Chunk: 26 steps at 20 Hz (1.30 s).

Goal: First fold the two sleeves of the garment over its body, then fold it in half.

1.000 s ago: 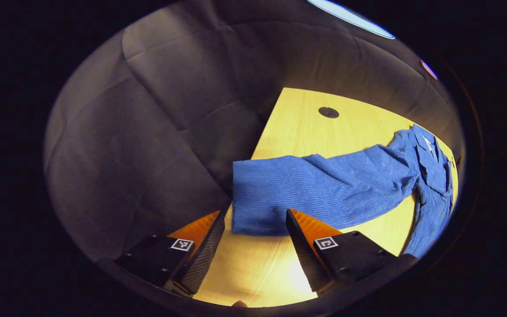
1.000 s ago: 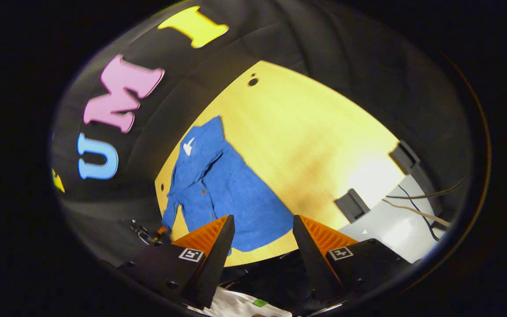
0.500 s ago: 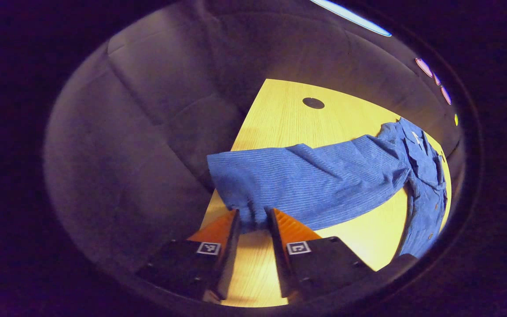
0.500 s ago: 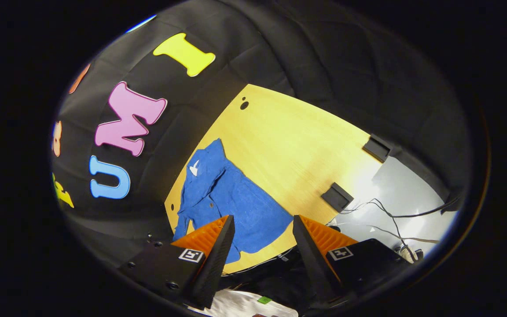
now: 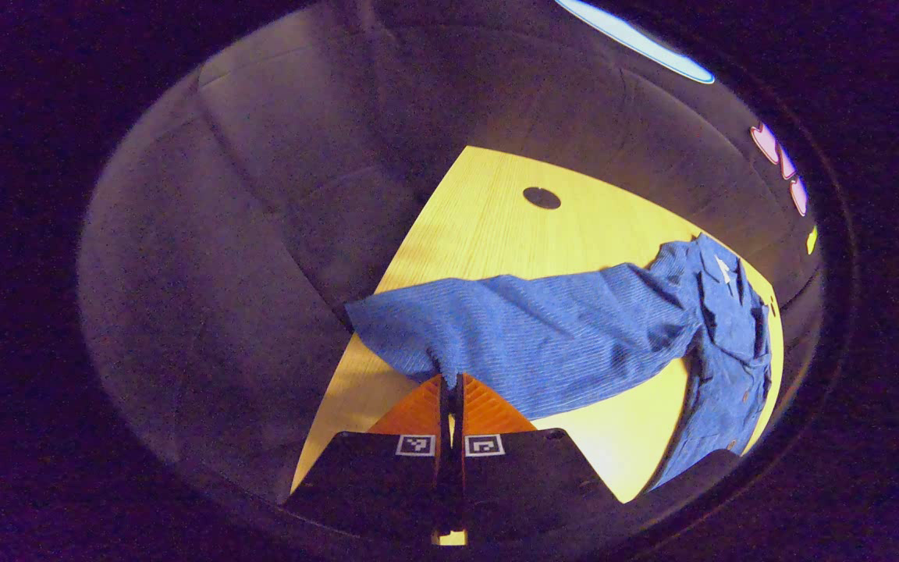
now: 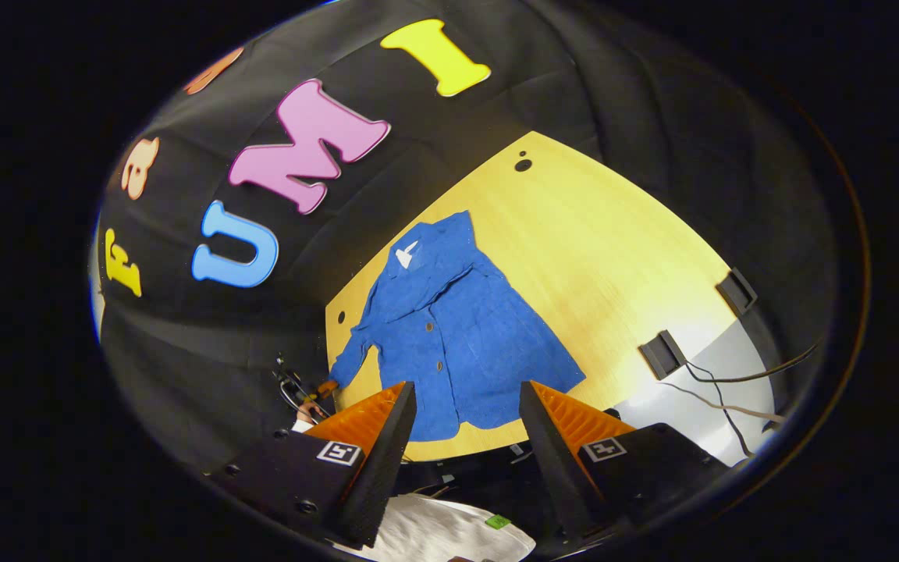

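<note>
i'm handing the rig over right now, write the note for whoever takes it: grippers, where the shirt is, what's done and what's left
Left gripper: shut on the cuff of the shirt's sleeve, at the table's near left edge.
Right gripper: open, holding nothing, up above the table and looking down on the shirt.
Shirt: lies flat on the table, collar toward the far wall, front and buttons up. The gripped sleeve is stretched out sideways from the body.
Done: sleeve grasped, no fold made yet.
Left: fold this sleeve over the body, fold the other sleeve, then fold the shirt in half.

Blue buttoned garment [image 6: 449, 328], sleeve [image 5: 527, 336] outstretched
</note>
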Each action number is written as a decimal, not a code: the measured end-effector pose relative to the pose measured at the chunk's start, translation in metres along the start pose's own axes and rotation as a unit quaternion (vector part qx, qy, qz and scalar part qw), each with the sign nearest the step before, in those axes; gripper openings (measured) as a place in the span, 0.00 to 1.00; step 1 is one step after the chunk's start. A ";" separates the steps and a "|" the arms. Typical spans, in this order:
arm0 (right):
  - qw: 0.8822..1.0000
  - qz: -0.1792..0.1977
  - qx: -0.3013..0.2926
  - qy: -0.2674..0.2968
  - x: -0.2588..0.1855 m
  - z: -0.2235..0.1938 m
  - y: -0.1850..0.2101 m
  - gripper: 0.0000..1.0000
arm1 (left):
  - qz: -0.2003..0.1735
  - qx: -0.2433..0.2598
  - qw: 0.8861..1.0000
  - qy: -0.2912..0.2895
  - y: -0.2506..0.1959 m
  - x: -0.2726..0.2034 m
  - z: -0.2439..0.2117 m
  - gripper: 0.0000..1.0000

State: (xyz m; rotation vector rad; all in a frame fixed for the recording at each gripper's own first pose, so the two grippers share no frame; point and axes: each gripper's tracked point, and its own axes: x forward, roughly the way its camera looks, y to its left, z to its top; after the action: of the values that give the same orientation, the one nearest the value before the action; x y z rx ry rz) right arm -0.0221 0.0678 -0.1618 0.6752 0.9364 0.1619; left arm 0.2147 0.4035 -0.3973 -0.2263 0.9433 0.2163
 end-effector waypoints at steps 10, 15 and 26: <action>0.989 0.049 -0.126 0.066 0.062 0.040 0.005 0.89 | -0.094 0.069 0.984 -0.137 -0.187 -0.131 0.110 0.00; 0.982 0.058 -0.162 0.084 0.076 0.079 -0.027 0.88 | -0.159 0.123 0.967 -0.159 -0.330 -0.150 0.122 0.00; 0.981 0.047 -0.145 0.118 0.093 0.090 -0.119 0.89 | -0.248 0.184 0.951 0.009 -0.549 -0.056 0.032 0.00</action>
State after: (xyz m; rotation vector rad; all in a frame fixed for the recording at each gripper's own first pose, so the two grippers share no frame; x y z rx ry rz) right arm 0.0858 -0.0291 -0.2607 0.4357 1.0813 0.4616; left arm 0.3620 -0.1166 -0.2803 -0.1141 0.8975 -0.4251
